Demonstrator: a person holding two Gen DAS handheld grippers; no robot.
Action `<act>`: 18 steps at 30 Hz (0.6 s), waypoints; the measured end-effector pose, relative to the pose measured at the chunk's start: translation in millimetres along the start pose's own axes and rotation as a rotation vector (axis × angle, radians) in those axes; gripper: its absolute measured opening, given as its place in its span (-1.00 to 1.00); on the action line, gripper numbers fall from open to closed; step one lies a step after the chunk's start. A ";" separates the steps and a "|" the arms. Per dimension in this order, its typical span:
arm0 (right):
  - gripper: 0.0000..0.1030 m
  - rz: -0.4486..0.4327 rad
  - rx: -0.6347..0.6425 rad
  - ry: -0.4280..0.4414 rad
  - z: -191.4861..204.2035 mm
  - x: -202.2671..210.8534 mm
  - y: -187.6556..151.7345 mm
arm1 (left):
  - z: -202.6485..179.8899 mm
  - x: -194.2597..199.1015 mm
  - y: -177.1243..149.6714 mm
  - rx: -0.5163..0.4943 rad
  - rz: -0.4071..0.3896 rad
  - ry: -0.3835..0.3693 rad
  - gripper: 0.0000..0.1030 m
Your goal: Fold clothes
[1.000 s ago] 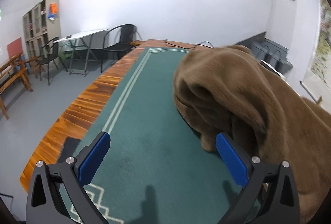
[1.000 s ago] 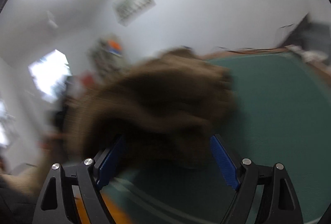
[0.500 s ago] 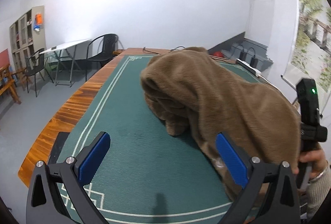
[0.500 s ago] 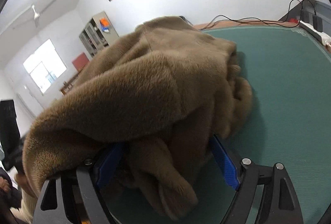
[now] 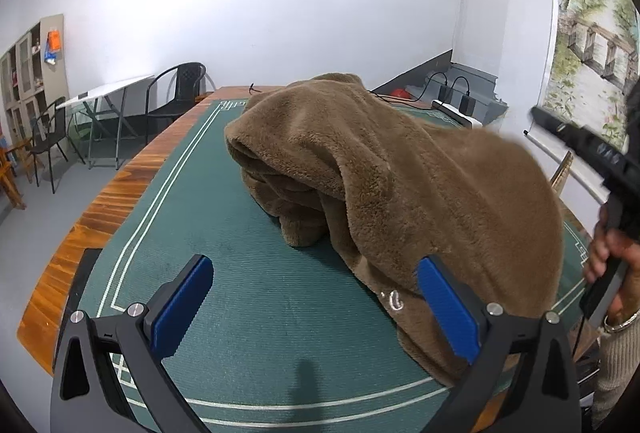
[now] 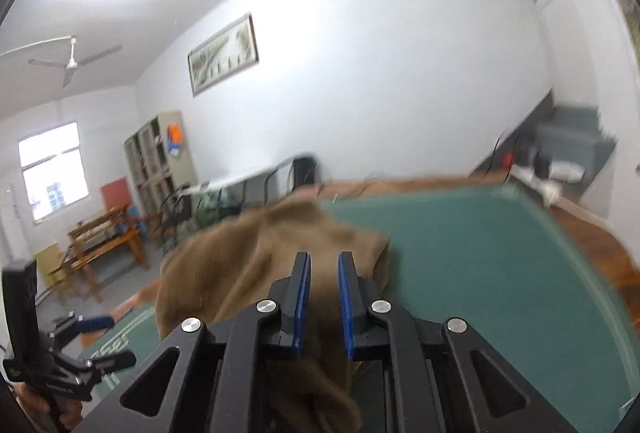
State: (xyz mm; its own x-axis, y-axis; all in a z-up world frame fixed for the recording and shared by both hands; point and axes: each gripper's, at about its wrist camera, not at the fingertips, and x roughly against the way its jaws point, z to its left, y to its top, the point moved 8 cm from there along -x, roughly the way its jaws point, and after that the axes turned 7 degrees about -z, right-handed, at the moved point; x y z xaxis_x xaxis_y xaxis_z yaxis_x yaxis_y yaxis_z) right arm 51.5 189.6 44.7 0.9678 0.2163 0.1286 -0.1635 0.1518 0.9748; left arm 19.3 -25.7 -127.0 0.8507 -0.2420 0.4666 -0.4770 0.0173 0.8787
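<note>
Right wrist view: our right hand-held gripper [image 6: 323,299], wide open half a second ago, is now pinched onto the brown fleece garment [image 6: 260,257] and lifting. Left hand-held gripper [image 5: 316,307] gapes empty. Garment is heaped on the green worktop [image 5: 248,297], unfolded.

Your left hand-held gripper [image 5: 314,307] has bare green surface [image 5: 240,253] ahead and to its left; the heaped brown garment [image 5: 420,173] blocks its right, against the right finger.
</note>
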 end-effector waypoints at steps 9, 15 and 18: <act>0.69 -0.013 -0.020 0.072 5.8 16.7 0.7 | 18.2 -3.9 -14.2 0.039 0.030 0.031 0.99; 0.99 0.034 0.015 0.079 4.2 26.9 -22.0 | 33.7 -13.7 -17.4 0.103 0.059 0.031 0.99; 0.99 0.066 0.004 0.081 -2.6 24.7 -32.2 | 40.1 -18.8 -11.2 0.135 0.060 0.028 0.99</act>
State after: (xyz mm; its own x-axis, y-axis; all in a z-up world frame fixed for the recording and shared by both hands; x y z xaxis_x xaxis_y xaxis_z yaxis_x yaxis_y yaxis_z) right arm 80.2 192.6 16.0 0.9362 0.3032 0.1778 -0.2256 0.1304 0.9655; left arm -0.2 -60.3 -149.6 0.8245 -0.2177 0.5223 -0.5512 -0.0999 0.8284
